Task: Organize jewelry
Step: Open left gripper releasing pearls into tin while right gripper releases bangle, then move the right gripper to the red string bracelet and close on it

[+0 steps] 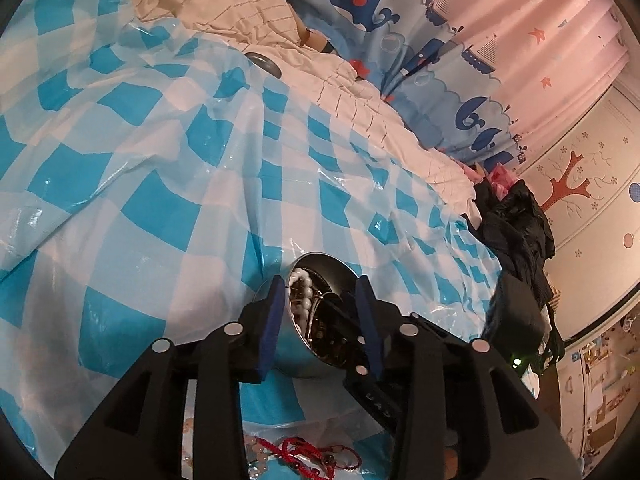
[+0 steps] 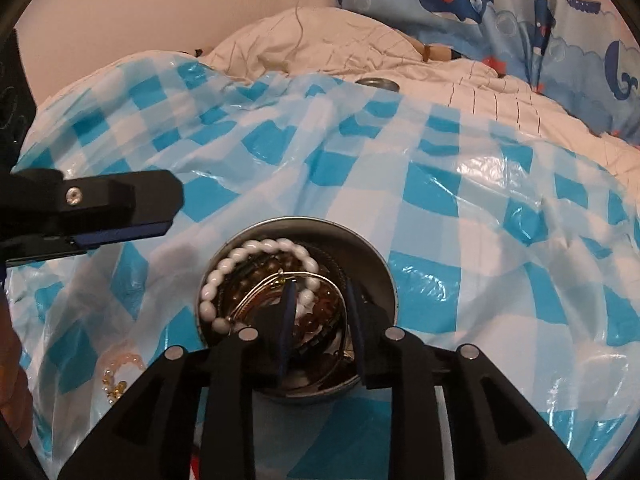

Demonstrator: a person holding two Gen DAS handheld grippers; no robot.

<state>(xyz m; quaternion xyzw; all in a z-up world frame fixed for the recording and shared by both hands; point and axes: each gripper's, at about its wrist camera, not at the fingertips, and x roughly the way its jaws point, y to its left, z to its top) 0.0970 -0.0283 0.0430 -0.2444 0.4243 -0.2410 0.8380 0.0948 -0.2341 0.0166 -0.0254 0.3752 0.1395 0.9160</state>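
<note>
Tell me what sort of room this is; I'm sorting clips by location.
Most likely a child's bedroom. A rumpled cream quilt lies on a bed under a blue-checked plastic sheet, a whale-print curtain hangs behind it, and the wall carries a cartoon tree decal.

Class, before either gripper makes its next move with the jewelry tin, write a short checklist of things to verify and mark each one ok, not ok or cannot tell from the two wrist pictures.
1. Round metal tin sits upright on the checked plastic sheet: ok.
2. White bead bracelet lies inside the tin: ok.
3. Right gripper open, nothing pinched: ok.
4. Left gripper open, clear of the tin's rim: cannot tell.
5. All jewelry in the tin: not ok; red cord bracelet and pink bead bracelet lie on the sheet.
6. Tin lid within reach: cannot tell.
</note>
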